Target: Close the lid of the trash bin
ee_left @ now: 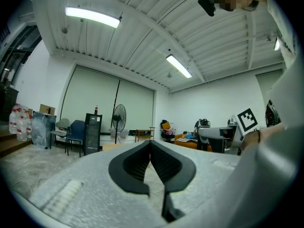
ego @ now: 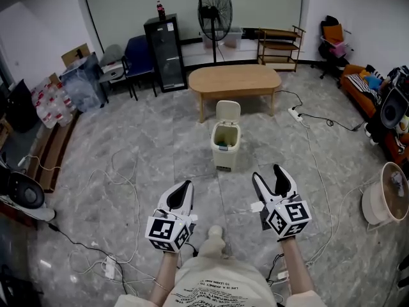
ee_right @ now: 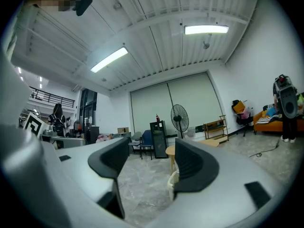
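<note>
The small cream trash bin stands on the grey floor in front of me, its lid tipped up and back so the inside shows. In the head view both grippers are held low, well short of the bin. My left gripper has its jaws together with nothing in them; the left gripper view shows the black pads meeting at the tip. My right gripper stands open and empty. In the right gripper view a slice of the bin shows between the spread jaws of the right gripper, far ahead.
An oval wooden table stands just behind the bin. Beyond it are a standing fan, a black cabinet and a wooden shelf. Cables and a power strip lie on the floor. A round white appliance sits at right.
</note>
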The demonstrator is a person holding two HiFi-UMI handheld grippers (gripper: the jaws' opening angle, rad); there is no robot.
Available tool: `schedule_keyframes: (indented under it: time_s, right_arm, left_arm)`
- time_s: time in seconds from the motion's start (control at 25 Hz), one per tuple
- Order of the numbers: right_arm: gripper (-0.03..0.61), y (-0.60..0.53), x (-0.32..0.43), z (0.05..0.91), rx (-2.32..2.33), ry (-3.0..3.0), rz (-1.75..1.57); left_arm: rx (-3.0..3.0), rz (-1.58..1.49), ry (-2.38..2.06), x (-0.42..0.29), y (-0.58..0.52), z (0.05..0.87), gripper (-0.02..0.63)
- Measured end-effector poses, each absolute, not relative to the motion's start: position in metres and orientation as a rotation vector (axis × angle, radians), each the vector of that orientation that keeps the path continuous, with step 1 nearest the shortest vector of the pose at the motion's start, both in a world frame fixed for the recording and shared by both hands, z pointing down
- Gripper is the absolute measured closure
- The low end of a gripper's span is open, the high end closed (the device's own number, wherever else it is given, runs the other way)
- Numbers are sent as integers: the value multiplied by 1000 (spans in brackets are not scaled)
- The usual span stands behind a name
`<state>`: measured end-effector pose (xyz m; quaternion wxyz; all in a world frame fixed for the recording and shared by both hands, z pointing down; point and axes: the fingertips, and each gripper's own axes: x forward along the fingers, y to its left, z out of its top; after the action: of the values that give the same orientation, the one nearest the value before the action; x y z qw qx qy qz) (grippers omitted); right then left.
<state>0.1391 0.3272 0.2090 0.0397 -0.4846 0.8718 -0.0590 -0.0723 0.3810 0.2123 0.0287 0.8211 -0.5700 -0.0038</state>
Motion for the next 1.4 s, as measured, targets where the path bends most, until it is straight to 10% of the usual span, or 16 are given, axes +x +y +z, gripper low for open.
schedule_keyframes:
  time_s: [1.4]
  right_arm:
    - [273, 45, 104, 257, -1533, 2728, -381]
  left_arm:
    - [2476, 50, -1622, -105, 81, 255, 591]
